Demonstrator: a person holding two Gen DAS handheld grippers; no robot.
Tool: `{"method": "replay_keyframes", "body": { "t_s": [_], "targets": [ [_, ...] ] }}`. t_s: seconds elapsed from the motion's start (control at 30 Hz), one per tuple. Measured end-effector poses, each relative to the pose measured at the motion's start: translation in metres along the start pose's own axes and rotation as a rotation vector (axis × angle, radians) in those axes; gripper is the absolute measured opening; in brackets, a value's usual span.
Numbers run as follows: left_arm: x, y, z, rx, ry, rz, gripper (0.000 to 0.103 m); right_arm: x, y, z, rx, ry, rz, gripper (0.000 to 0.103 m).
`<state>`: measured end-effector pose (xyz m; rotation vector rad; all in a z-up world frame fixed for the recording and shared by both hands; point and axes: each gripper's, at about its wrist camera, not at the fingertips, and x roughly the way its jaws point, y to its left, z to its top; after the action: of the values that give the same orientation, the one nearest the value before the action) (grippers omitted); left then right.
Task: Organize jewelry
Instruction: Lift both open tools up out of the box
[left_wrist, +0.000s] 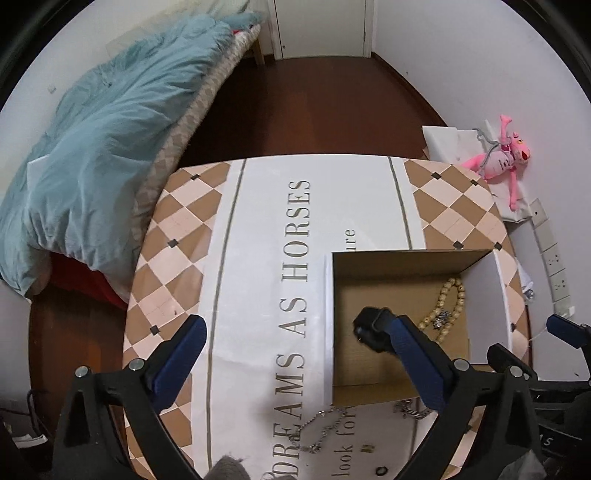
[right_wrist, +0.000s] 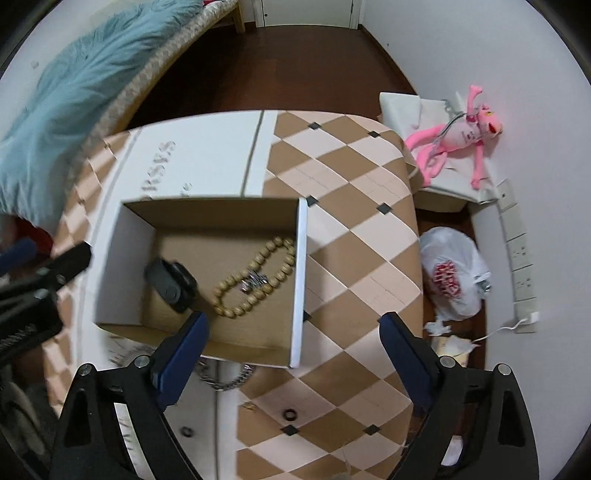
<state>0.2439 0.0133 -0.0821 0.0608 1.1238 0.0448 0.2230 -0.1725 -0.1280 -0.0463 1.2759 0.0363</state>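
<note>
Both tongs spread wide, empty: left tongs (left_wrist: 299, 354), right tongs (right_wrist: 295, 328) over box (right_wrist: 301, 280) w/ bead bracelet (right_wrist: 255, 277), watch (right_wrist: 171, 282).

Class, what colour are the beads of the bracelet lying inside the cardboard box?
Light tan, wood-like; the bead bracelet shows best in the right wrist view.

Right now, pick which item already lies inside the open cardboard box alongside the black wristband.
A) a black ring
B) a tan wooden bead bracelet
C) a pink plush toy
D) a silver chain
B: the tan wooden bead bracelet lies on the floor of the open cardboard box beside the black wristband; the silver chain lies outside on the table.
</note>
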Motion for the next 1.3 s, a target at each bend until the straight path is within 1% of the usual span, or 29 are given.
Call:
{"method": "replay_keyframes", "body": {
  "t_s": [0.17, 0.27, 0.37, 0.47, 0.6, 0.73, 1.0, 1.17, 1.3],
  "targets": [
    [0.0, 0.001, -0.01, -0.008, -0.007, 0.024, 0.102, 0.004, 0.004, -0.011, 0.005, -0.002, -0.02, 0.096],
    [-0.003, 0.002, -0.014, -0.02, -0.011, 0.036, 0.102, 0.002, 0.005, -0.014, 0.015, -0.008, -0.014, 0.096],
    [-0.01, 0.001, -0.018, -0.02, -0.03, 0.036, 0.102, -0.004, 0.005, -0.017, 0.025, -0.029, -0.018, 0.096],
    [-0.021, 0.002, -0.023, -0.036, -0.051, 0.051, 0.102, -0.014, 0.006, -0.02, 0.026, -0.059, -0.028, 0.095],
    [-0.038, 0.001, -0.028, -0.036, -0.092, 0.072, 0.102, -0.032, 0.007, -0.026, 0.033, -0.102, -0.03, 0.095],
    [-0.054, 0.0, -0.035, -0.028, -0.122, 0.069, 0.102, -0.053, 0.007, -0.033, 0.041, -0.143, -0.036, 0.095],
    [-0.094, -0.002, -0.052, -0.015, -0.179, 0.042, 0.102, -0.098, 0.008, -0.054, 0.05, -0.226, -0.027, 0.095],
    [-0.121, 0.001, -0.065, -0.019, -0.224, 0.028, 0.102, -0.128, 0.008, -0.071, 0.057, -0.287, -0.033, 0.095],
    [-0.138, 0.005, -0.075, -0.028, -0.249, 0.016, 0.102, -0.147, 0.01, -0.083, 0.056, -0.318, -0.033, 0.095]
  ]
}}
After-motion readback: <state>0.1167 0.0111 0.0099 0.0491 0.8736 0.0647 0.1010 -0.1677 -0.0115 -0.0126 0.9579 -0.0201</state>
